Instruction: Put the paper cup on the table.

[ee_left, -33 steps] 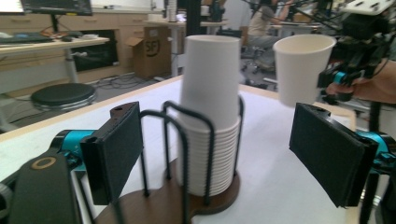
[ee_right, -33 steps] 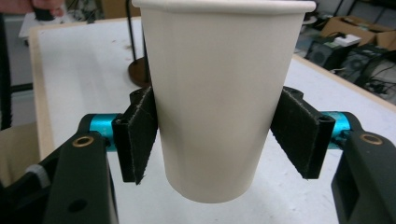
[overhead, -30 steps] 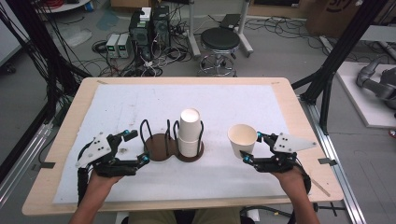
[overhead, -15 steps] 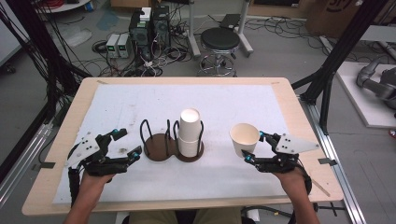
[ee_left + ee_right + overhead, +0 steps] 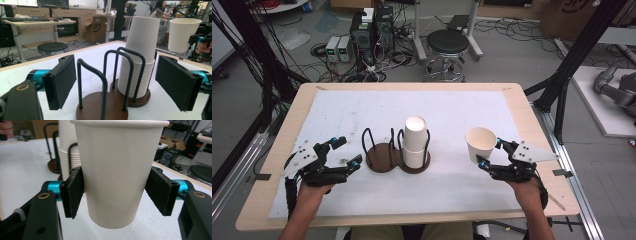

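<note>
— On the wooden table (image 5: 532,130) with its white mat (image 5: 362,110), what stands largest?

— At the mat's middle, a brown double-disc cup rack with black wire hoops (image 5: 387,152); its right disc carries a tall stack of white paper cups turned upside down (image 5: 415,142), its left disc is bare.

— And the single cup?

— To the right of the rack, well apart from the stack, an upright white paper cup (image 5: 480,144) sits between the black pads of the right gripper (image 5: 491,153). Both pads press on its sides, so it is grasped. The right gripper view shows its bottom edge above the white mat; whether it hangs clear I cannot tell.

— The other hand?

— Left of the rack, the left gripper (image 5: 346,153) is released: its jaws stand wide with nothing between them, and it points at the rack from just beside it.
</note>
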A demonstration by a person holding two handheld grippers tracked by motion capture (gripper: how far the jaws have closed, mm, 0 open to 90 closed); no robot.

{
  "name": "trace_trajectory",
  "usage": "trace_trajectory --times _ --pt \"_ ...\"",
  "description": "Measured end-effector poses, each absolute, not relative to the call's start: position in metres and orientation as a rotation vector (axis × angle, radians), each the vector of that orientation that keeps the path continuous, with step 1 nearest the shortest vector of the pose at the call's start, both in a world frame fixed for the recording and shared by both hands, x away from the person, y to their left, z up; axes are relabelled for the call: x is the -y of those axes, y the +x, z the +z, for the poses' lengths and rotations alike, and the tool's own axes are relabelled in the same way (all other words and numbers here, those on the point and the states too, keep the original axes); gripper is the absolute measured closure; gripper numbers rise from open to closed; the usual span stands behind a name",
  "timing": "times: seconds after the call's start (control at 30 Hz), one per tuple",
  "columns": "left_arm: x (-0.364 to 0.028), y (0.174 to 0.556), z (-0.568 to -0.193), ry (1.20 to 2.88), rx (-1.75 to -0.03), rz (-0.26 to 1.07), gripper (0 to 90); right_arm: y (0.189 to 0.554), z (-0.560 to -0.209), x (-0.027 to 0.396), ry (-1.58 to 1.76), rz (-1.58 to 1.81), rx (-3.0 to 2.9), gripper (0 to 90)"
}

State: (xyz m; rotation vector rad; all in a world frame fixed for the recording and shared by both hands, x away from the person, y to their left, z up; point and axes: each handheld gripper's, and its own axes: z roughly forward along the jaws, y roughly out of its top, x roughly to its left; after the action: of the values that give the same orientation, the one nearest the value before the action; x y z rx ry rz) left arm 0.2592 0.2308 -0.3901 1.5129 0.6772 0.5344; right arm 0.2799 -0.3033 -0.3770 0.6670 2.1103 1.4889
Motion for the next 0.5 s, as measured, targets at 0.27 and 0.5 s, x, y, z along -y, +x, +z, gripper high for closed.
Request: trace_trajectory --times 0.27,0.5 --pt "-0.234 0.26 -0.4 1.503 -0.702 0.534 16.9 0.296 -0.384 0.31 0.765 1.455 -2.03 33.3" --pt "-0.236 0.263 -0.402 1.505 -0.705 0.542 17.0 0.316 -0.393 0.311 0.856 1.407 -1.993 32.9"
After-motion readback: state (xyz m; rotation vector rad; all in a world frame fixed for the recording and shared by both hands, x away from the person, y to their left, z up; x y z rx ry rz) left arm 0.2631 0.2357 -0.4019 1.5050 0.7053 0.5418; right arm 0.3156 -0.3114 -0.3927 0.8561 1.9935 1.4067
